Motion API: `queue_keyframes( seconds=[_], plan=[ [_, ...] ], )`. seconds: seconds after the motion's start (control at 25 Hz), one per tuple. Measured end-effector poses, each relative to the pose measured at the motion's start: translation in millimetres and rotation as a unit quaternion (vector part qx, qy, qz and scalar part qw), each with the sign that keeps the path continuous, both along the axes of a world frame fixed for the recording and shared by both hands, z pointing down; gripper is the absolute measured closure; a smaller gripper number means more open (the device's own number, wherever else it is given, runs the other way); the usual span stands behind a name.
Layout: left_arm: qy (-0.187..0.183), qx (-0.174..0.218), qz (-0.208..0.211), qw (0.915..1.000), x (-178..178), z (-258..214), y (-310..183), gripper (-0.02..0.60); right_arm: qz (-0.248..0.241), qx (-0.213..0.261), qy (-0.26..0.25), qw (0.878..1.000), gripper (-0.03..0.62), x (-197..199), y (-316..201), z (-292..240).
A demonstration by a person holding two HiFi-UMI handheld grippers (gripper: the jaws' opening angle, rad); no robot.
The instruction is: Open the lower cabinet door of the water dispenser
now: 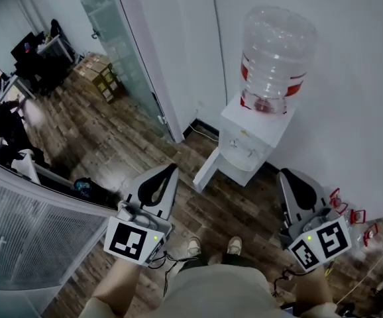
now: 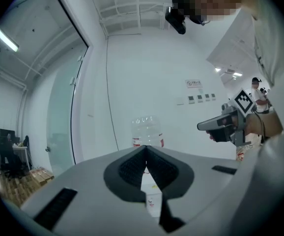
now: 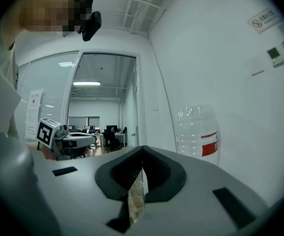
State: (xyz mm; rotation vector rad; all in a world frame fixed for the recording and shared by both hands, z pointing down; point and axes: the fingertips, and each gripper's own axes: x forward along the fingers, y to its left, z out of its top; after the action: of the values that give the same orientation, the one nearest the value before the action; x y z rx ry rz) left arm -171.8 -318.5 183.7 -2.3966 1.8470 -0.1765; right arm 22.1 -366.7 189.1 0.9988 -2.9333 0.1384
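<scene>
The white water dispenser (image 1: 252,141) stands against the wall with a clear bottle (image 1: 275,55) on top. A white panel (image 1: 205,171) juts out from its lower left side and looks like the lower cabinet door swung open. My left gripper (image 1: 173,168) hovers short of that panel, jaws together and empty. My right gripper (image 1: 284,173) is held in front of the dispenser's right side, also shut on nothing. Both point level at bottle height: the bottle (image 2: 147,132) shows above the left tips (image 2: 146,149), and the bottle (image 3: 199,132) shows to the right of the right tips (image 3: 142,149).
A glass partition with a door (image 1: 122,52) runs along the left. Cardboard boxes (image 1: 99,75) and office desks (image 1: 36,52) lie beyond it. A white slatted panel (image 1: 26,234) is at the near left. Red clips and cables (image 1: 354,214) lie on the floor at the right. My shoes (image 1: 213,246) are below.
</scene>
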Motion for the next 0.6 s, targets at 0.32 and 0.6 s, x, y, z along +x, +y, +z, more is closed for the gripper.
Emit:
queue_keyframes(
  seconds=[0.32, 0.6],
  plan=[
    [-0.019, 0.036, -0.039, 0.9984, -4.4, -38.7, 18.5, 0.575, 0.002, 0.105, -0.02, 0.994, 0.588, 1.1, 25.2, -69.1],
    [-0.021, 0.03, -0.04, 0.9985, -5.9, -40.1, 22.5, 0.575, -0.035, 0.106, -0.027, 0.993, 0.588, -10.8, 34.2, -84.3]
  ],
)
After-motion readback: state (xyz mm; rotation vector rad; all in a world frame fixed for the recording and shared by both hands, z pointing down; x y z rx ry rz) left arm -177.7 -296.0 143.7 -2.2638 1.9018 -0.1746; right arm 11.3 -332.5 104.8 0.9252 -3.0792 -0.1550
